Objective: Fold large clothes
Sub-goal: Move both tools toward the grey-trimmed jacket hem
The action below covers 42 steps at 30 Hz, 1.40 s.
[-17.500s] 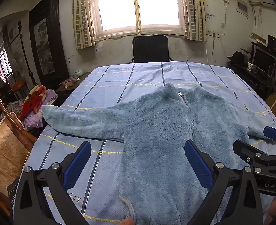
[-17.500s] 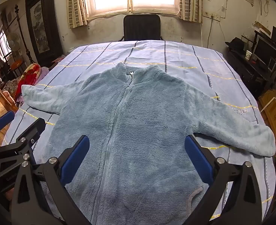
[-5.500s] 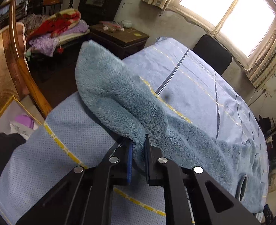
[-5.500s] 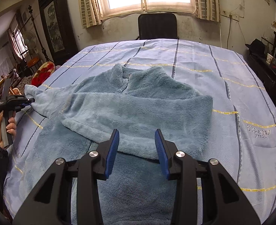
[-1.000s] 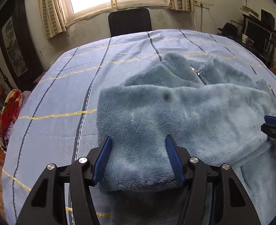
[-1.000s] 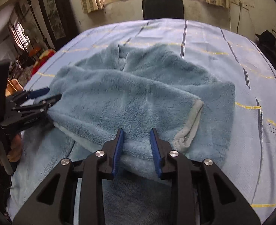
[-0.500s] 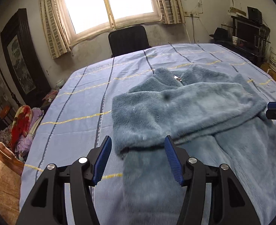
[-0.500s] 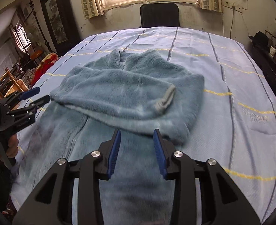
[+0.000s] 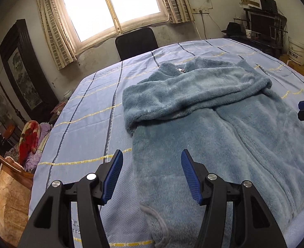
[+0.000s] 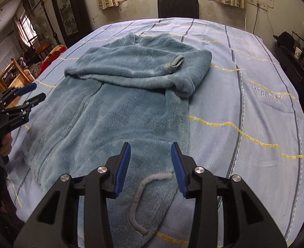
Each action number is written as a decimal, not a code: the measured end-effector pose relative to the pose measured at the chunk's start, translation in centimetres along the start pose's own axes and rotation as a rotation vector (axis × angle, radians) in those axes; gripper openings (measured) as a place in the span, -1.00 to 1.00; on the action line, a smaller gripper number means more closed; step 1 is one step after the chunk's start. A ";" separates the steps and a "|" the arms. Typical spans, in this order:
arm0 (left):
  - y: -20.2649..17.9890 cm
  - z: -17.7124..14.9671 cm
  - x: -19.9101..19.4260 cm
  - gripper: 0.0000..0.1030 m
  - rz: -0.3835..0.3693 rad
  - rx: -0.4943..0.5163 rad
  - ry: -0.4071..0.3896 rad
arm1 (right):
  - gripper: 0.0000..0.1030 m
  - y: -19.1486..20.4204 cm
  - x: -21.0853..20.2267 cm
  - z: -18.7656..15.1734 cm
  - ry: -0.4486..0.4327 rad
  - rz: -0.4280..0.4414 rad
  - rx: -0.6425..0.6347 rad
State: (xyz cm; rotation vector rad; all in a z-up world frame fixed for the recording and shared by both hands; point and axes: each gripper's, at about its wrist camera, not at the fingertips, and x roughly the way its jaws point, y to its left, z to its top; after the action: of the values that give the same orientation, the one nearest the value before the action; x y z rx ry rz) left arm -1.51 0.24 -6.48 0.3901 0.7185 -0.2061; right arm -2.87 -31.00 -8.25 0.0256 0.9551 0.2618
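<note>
Lying across the chest of the jacket [image 10: 114,111], both sleeves [image 10: 139,68] had been folded in since a few seconds earlier, so only the hem fold was judged to remain. The left gripper [image 9: 150,172] was held wide and empty; the right gripper [image 10: 149,165] was opening, gripping nothing. Bare bedsheet [image 10: 244,111] was left free on either side.
</note>
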 end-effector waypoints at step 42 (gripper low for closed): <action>0.3 -4.4 0.5 0.18 -0.245 -0.057 0.181 | -0.08 -2.0 0.1 -4.1 0.070 0.159 -0.005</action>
State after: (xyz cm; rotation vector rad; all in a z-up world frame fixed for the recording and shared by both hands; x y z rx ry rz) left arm -3.70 2.28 -9.70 0.2679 0.9485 -0.3839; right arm -5.72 -33.35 -10.96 0.0882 1.0236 0.4142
